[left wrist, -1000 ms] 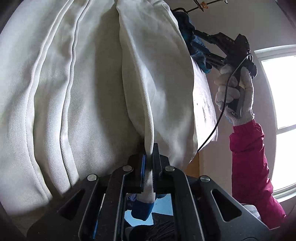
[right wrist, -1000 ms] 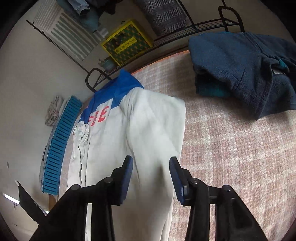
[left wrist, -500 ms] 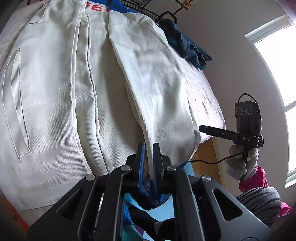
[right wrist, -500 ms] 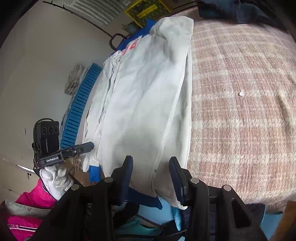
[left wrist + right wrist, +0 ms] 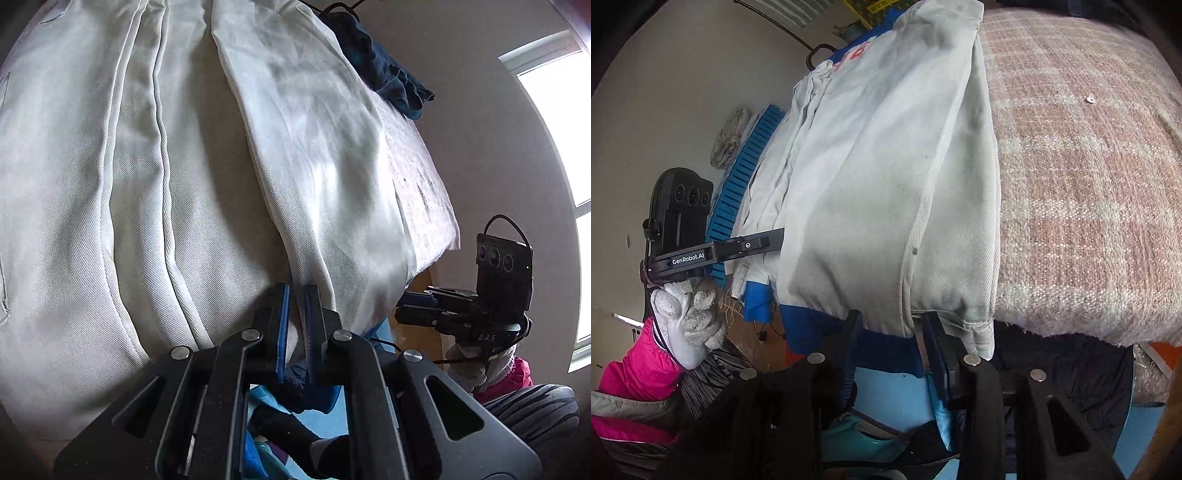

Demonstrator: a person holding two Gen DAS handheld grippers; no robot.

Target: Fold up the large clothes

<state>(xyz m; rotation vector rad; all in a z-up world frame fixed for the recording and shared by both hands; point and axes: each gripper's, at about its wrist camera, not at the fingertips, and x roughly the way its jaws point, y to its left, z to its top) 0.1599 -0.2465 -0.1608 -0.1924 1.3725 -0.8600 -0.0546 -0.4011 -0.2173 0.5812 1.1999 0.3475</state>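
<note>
- Both of our grippers have dropped to the near hem of the white garment (image 5: 886,177) since half a second ago, and the right gripper (image 5: 890,332), then off to the side of the cloth, now straddles that hem.
- Our left gripper (image 5: 293,321) has its jaws drawn narrow, with only a slim gap between the blue pads. A seamed fold of the garment's edge runs down into that gap, but we cannot tell for certain that the pads are pinching it.
- Our right gripper stands wide, one finger on each side of a hanging pleat of the hem, with no contact that we can see.
- Outward from the hem, the garment lies lengthwise up the bed (image 5: 1089,184), folded into long panels. Its blue collar end with red lettering is at the far end from the hem.
- Beyond the garment's far end, a dark blue garment (image 5: 384,74) lies bunched on the same bed.
- We judge the white cloth to be a mid-weight twill, soft and limp, likely to sag between two holds, not slippery or fragile.
- Good holds look to be the stitched hem and side seams, where layers stack thick enough for the pads to bite.
- One risk is catching only the top layer, so that the lower panels slide apart when lifted.
</note>
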